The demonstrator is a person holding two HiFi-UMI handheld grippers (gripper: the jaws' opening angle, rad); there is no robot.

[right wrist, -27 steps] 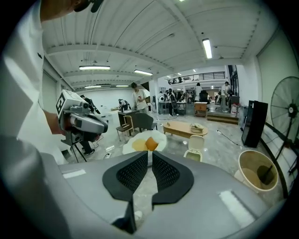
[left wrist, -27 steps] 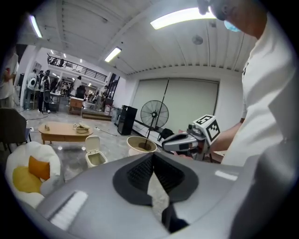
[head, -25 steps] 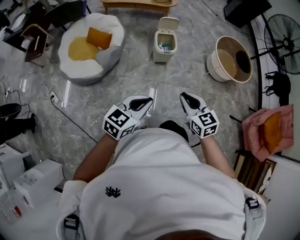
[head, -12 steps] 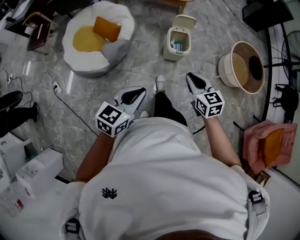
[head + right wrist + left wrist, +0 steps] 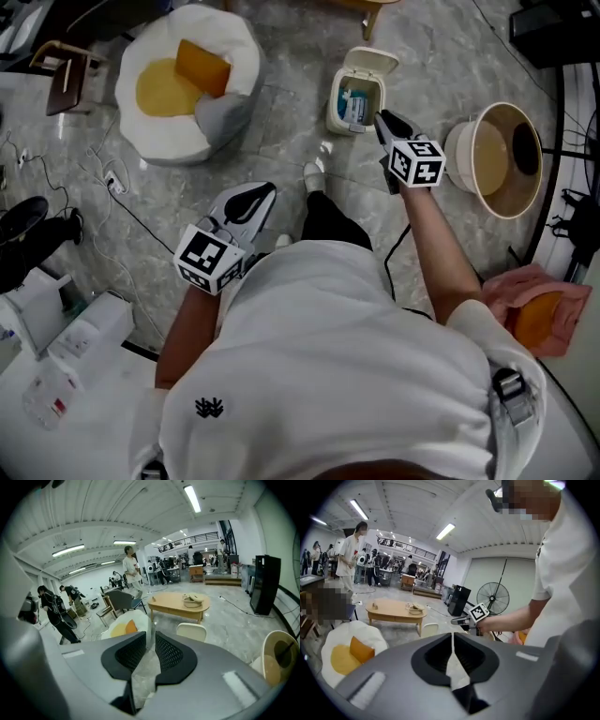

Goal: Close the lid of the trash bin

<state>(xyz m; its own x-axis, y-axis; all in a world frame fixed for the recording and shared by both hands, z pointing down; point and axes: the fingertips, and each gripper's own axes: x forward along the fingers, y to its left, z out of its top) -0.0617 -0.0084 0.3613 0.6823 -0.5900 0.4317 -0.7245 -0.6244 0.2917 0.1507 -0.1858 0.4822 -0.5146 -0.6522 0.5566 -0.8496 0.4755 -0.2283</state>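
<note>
The trash bin [image 5: 349, 101] stands on the floor in front of the person, between a white beanbag [image 5: 183, 89] and a round tub [image 5: 497, 159]. Its lid [image 5: 373, 62] is tipped up and back, so the bin is open. The job is not done yet. The right tongs [image 5: 382, 119] are right next to the bin, pressed together and holding nothing. I can't tell if they touch it. The left tongs [image 5: 262, 192] hang near the person's body, pressed together and empty. What's left, I think, is pushing the lid down.
</note>
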